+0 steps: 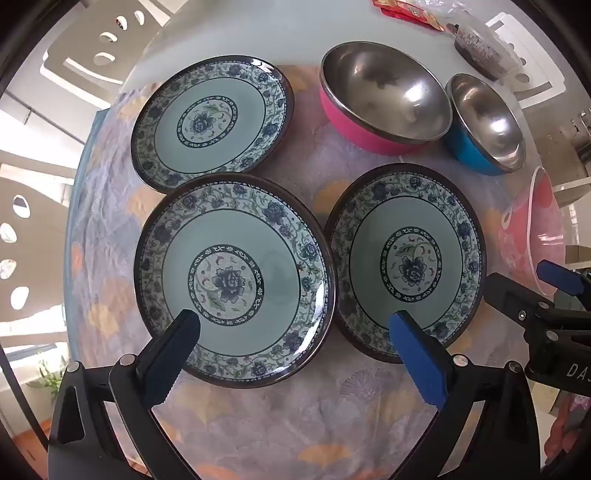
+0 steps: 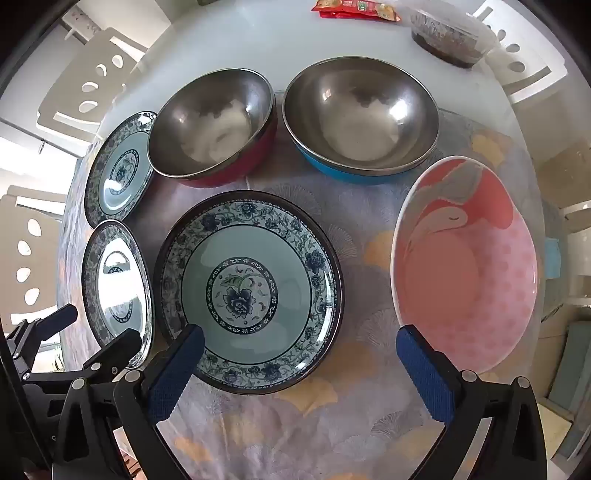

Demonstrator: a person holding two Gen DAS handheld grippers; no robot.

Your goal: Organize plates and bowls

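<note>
Left wrist view: three blue floral plates on the patterned tablecloth (image 1: pixel 110 229) — one upper left (image 1: pixel 212 122), one lower centre (image 1: pixel 234 280), one centre right (image 1: pixel 404 262). Two steel-lined bowls at top: pink bowl (image 1: pixel 384 99), blue bowl (image 1: pixel 485 123). One pink ceramic bowl (image 1: pixel 535 229) at right edge. Left gripper (image 1: pixel 291 334) fingers spread, holding nothing, above the lower plates.

Right wrist view: same three plates, two at left, one centre (image 2: pixel 249 291). Two steel bowls at top; pink ceramic bowl right. Right gripper (image 2: pixel 299 350) fingers spread, empty. One red packet (image 2: pixel 354 9) at the top edge.
</note>
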